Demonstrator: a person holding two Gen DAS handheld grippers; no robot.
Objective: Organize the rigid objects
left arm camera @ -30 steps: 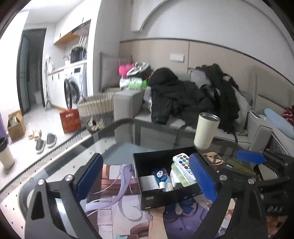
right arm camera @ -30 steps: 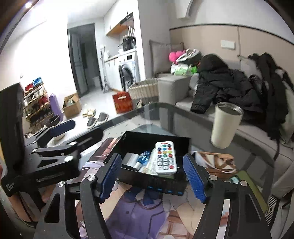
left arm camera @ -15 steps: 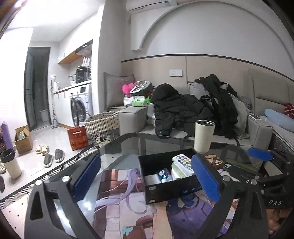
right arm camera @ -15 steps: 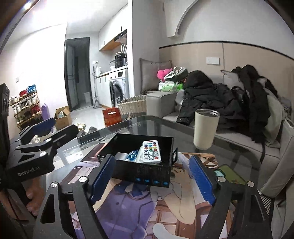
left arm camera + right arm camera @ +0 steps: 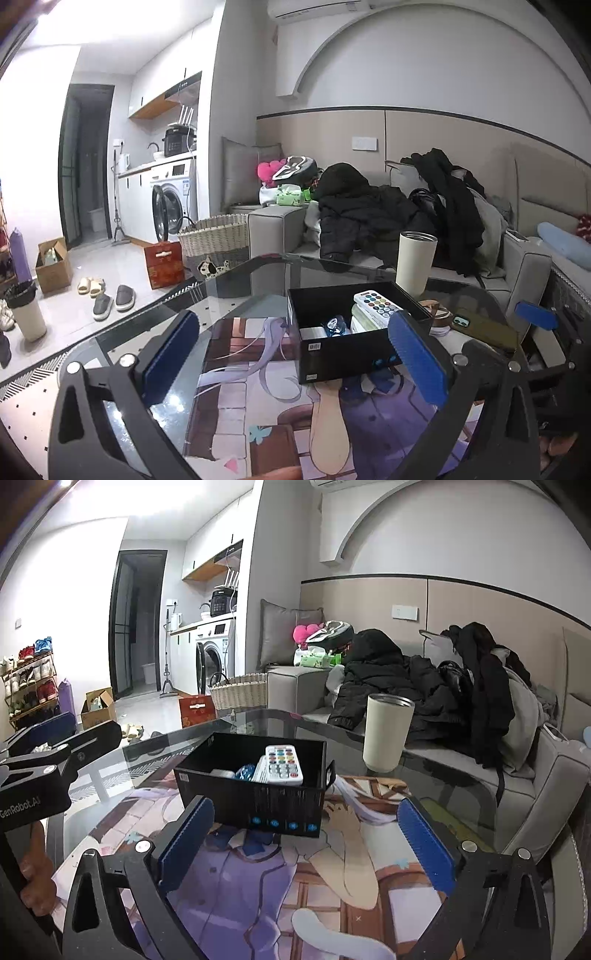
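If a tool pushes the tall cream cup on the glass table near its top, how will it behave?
The cup is tall and narrow with a small base, so a high push would likely tip it. On the smooth glass table a low push would probably slide it. It looks rigid, and its contents are not visible, so its weight is uncertain.

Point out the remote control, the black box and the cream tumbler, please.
remote control (image 5: 283, 765), right wrist view, on its button face.
black box (image 5: 258, 805), right wrist view, on its near wall.
cream tumbler (image 5: 414, 264), left wrist view, on its side.
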